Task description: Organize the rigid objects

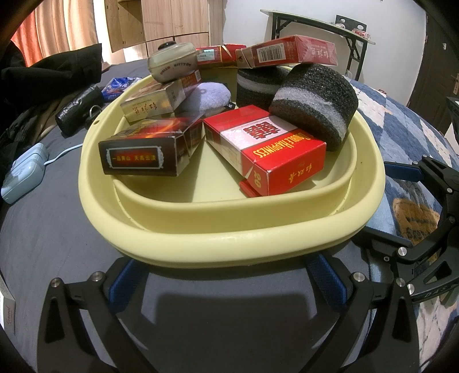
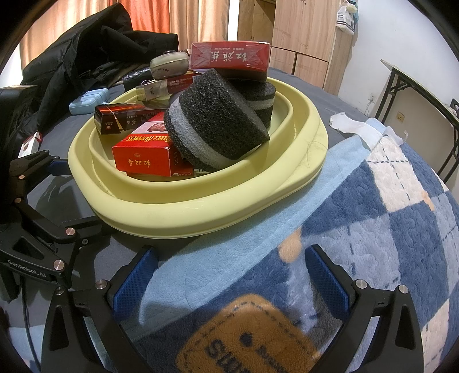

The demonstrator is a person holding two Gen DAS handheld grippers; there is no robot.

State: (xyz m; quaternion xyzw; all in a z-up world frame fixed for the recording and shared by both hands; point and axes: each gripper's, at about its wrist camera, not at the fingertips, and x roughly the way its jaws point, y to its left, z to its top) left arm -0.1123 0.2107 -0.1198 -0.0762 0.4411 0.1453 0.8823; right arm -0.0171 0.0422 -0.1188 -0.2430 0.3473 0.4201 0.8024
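Note:
A pale yellow basin sits on the bed, also in the right wrist view. It holds a red Double Happiness box, a dark box, a gold box, another red box on top, two black foam blocks, a lilac puff and a small round tin. My left gripper is open and empty just before the basin's near rim. My right gripper is open and empty over the blanket, right of the basin.
A blue checked blanket covers the bed's right side. A black jacket, a light blue case with a cord and a black bag roll lie left of the basin. A folding table stands behind.

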